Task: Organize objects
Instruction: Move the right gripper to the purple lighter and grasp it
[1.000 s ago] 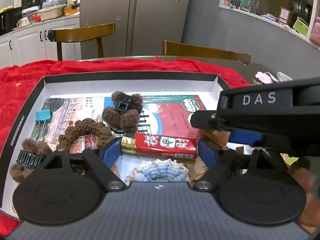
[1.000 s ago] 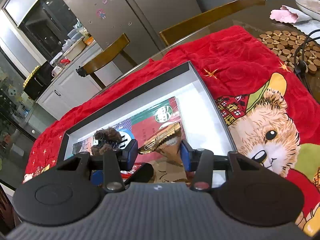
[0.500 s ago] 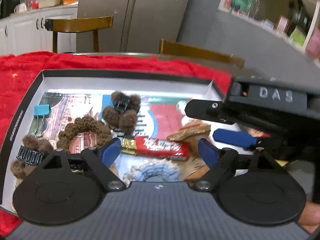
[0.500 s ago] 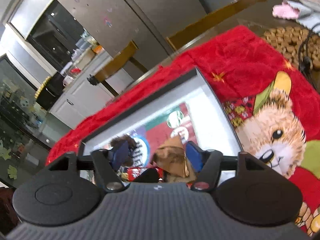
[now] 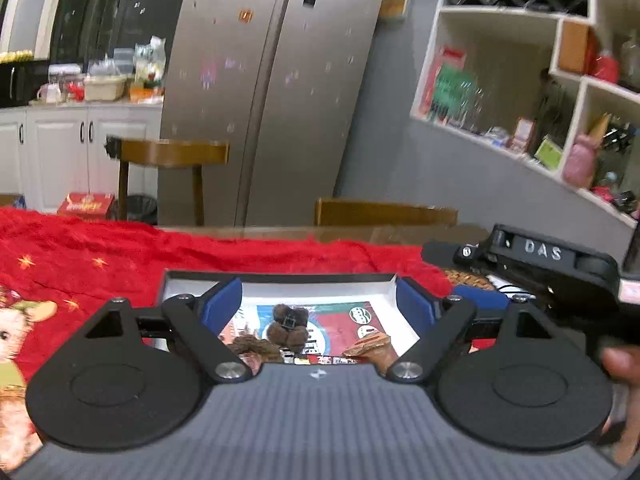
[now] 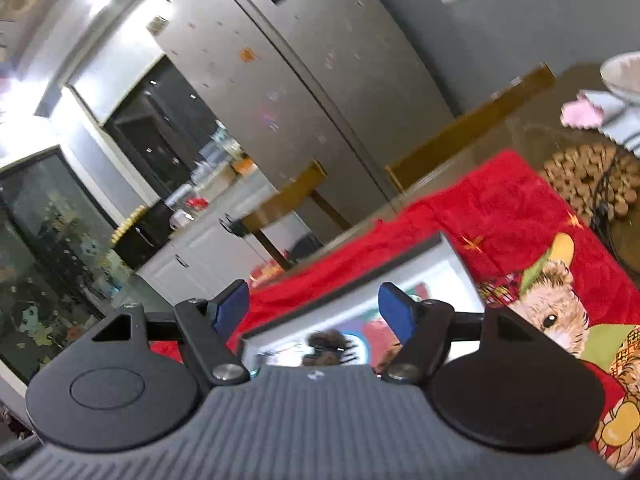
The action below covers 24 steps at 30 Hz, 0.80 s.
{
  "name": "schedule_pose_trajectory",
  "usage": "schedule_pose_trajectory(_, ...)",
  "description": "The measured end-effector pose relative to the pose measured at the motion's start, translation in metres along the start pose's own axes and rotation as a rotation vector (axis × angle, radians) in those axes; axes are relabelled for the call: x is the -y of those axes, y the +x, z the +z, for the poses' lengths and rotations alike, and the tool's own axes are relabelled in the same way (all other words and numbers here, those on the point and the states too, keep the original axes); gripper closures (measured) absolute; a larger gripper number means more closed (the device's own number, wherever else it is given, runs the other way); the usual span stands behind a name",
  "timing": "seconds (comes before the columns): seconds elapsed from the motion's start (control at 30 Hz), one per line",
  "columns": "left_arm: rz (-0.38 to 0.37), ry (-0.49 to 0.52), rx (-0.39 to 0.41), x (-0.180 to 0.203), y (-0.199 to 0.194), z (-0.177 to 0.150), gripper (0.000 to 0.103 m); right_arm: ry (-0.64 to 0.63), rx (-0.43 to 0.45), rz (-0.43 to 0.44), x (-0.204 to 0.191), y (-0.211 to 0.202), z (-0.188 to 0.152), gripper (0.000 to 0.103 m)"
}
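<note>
Looking along the left gripper [image 5: 319, 304], its blue-padded jaws stand wide apart and grasp nothing, framing a shallow box [image 5: 280, 279] with a black rim and white inner walls that rests on a plush red blanket [image 5: 120, 256] printed with gold stars. Inside the box lie a fuzzy brown hair claw [image 5: 289, 326], a knitted brown scrunchie [image 5: 256, 347] just left of it, and a crinkled brown snack wrapper [image 5: 370, 347] to the right, all on a glossy printed sheet whose writing is too small to read. At the right edge the other tool [image 5: 536, 264] shows as a matte black body with raised letters "DAS", a person's fingers [image 5: 620, 360] below it. Only this view gives the white wall shelves [image 5: 520, 80] and the wrapper clearly. From the right wrist, the right gripper [image 6: 314, 308] is likewise released, its jaws having just been opening with nothing between them; the box [image 6: 400, 264] and hair claw [image 6: 324, 344] appear blurred below. This view alone shows the blanket's [image 6: 500, 208] cartoon bear [image 6: 556, 320], a beaded wooden mat [image 6: 588, 180] and a scalloped pink cloth [image 6: 582, 111].
</note>
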<state>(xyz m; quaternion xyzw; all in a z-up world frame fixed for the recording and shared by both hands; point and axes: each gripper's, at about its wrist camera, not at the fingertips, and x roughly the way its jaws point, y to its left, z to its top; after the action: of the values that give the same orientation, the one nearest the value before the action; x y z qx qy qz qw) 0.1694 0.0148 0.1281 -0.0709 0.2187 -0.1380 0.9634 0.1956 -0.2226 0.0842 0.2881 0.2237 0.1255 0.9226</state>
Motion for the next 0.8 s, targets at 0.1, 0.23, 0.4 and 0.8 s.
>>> schedule_pose_trajectory(0.1, 0.041, 0.081, 0.008, -0.004, -0.035, -0.008, 0.016, -0.052, 0.039, 0.022, -0.019, -0.017, -0.009, 0.020)
schedule_pose_trajectory(0.23, 0.101, 0.120, -0.008, -0.024, -0.078, -0.035, 0.016, -0.124, 0.066, 0.073, -0.037, -0.039, -0.034, 0.018)
schedule_pose_trajectory(0.4, 0.106, 0.102, -0.028, -0.053, -0.113, -0.076, 0.016, -0.139, 0.002, 0.142, -0.050, -0.043, -0.065, 0.018)
schedule_pose_trajectory(0.8, 0.070, 0.164, -0.071, -0.053, -0.089, -0.158, 0.016, -0.121, -0.311, 0.212, -0.036, 0.008, -0.140, 0.040)
